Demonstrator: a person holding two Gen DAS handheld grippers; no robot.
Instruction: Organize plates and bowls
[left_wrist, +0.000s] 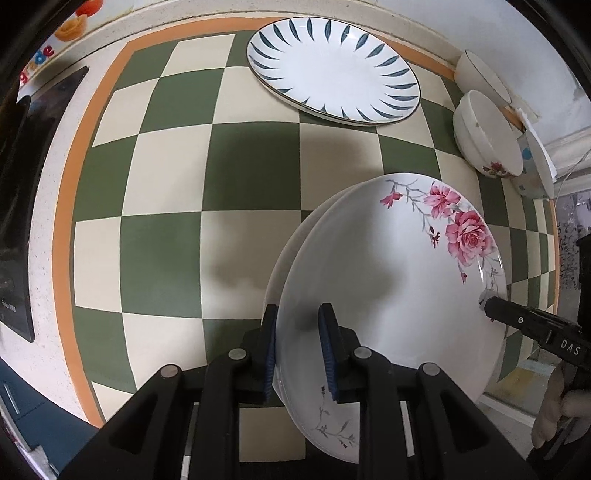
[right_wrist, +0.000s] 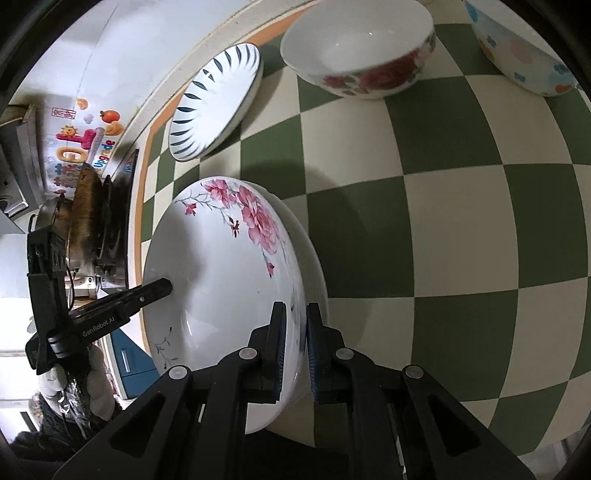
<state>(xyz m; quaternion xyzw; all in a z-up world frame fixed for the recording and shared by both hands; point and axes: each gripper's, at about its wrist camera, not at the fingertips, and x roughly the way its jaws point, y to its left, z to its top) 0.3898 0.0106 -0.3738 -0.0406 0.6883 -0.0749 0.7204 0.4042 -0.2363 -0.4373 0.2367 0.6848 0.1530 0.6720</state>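
- The desk (left_wrist: 166, 236), under a green-and-cream checked cloth, is the largest thing in view; the open squares of it lie to the left of the carried plates in the left wrist view.
- A rose plate (left_wrist: 391, 280) is held above the cloth, with a second plate (left_wrist: 295, 251) nested just under it, its rim peeking out on the side away from the roses. Whether the stack already touches the cloth I cannot tell.
- A blue-leaf plate (left_wrist: 332, 70) lies flat further back, well apart from the carried pair and straight ahead of the left claw; that looks the likely place for the stack, though this is a guess.
- Three bowls sit along the back right edge: a rose bowl (left_wrist: 487, 136), a plain white bowl (left_wrist: 480, 74) behind it, and a spotted bowl (right_wrist: 524, 55) just beside.
- The left claw (left_wrist: 301, 350) straddles the near rim of the stack, one pad beneath and one on the top face; the inner pad seems a shade slack, so I cannot tell if it truly pinches.
- The right claw (right_wrist: 295, 350) is clamped hard on the opposite rim, closing on both plates.
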